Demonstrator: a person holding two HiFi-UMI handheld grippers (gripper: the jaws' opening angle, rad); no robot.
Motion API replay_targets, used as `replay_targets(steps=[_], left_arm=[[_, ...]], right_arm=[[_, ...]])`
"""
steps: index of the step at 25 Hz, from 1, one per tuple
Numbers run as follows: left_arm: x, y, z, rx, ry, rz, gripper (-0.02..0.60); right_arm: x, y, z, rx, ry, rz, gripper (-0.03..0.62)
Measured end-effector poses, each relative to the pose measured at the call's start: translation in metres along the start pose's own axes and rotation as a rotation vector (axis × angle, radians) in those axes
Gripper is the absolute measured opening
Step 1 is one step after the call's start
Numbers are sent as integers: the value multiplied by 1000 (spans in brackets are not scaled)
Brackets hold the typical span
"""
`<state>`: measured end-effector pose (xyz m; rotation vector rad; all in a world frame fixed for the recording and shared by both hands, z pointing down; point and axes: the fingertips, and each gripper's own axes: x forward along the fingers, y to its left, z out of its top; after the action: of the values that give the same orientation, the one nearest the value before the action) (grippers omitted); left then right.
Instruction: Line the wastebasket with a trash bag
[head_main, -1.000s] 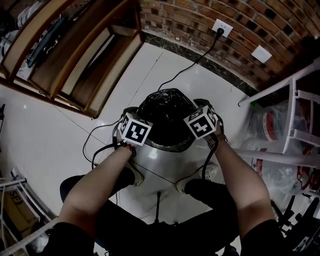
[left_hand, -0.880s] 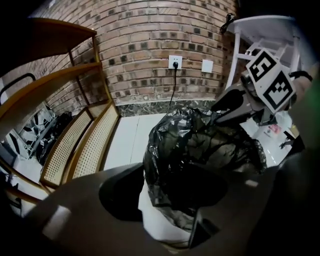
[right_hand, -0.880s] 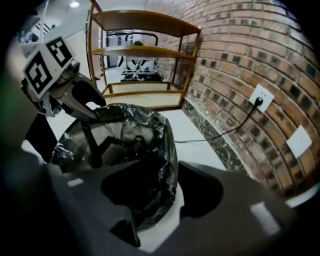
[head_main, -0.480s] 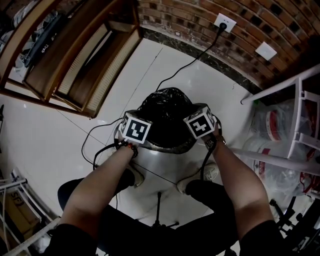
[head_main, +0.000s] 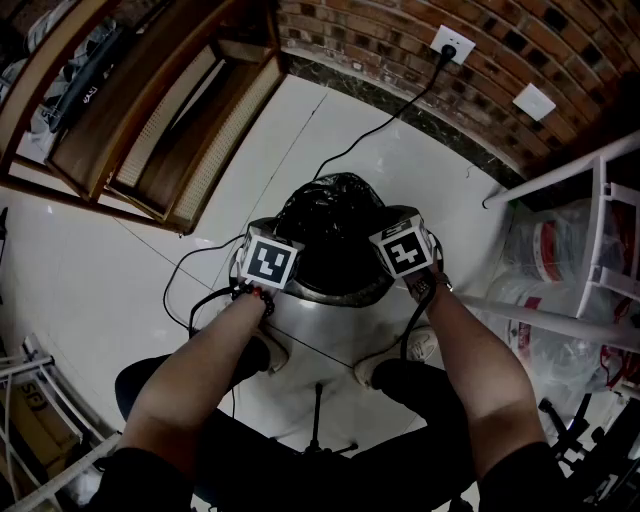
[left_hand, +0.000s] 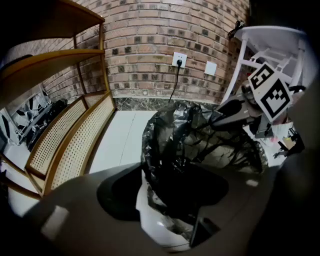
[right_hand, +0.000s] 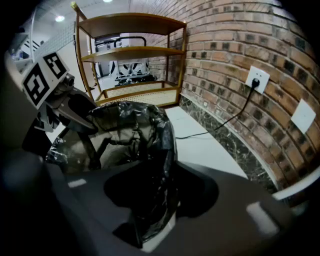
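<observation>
White glossy floor (head_main: 120, 300) underfoot, person standing over the work, both forearms reaching down. Wastebasket (head_main: 330, 320) stands on the floor right at the feet, pale body showing below the rim. Black trash bag (head_main: 330, 220) already sits inside it, mouth bunched and crinkled above the rim, far edge puffed up, not drawn smooth. Left gripper (left_hand: 167, 210) is at the rim's left side: jaws have just been opening and stand apart, straddling the basket wall with a hang of black film between them, not pinching it. Right gripper (right_hand: 150, 215) is at the rim's right side: jaws set narrower, just eased apart a touch, yet they look to press the folded film against the rim. Judged step: turning the bag's mouth over the rim and seating it, roughly the later half of the job. To do it well: re-grip on the left only the film, not the basket wall; pull both sides outward and down together so the hem laps evenly; keep tension light, as thin film will likely tear on the rim edge; then work round to the far side, where slack remains. Beyond the basket, a black cable (head_main: 380, 130) runs across the floor to a socket (head_main: 446, 52) on the brick wall (head_main: 400, 40). Wooden shelf (head_main: 170, 110) far left, white rack (head_main: 590, 230) far right.
</observation>
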<state>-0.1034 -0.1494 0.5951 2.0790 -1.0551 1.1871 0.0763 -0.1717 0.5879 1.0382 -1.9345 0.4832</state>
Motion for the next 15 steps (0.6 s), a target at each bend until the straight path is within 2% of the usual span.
replay_targets(steps=[2, 4, 8, 13, 15], left_arm=[[-5, -3, 8, -3, -38, -21, 300], [-14, -7, 18, -1, -82, -39, 318], [-32, -2, 26, 28, -131, -1, 322], [-68, -28, 54, 157, -247, -21, 319], [-79, -42, 63, 221, -276, -43, 284]], right_arm=[[-2, 0, 3, 18, -25, 4, 207], [-10, -1, 7, 35, -54, 6, 225], [-37, -5, 17, 29, -104, -20, 225], [-79, 12, 42, -24, -195, -33, 225], [-92, 25, 54, -46, -226, -20, 224]])
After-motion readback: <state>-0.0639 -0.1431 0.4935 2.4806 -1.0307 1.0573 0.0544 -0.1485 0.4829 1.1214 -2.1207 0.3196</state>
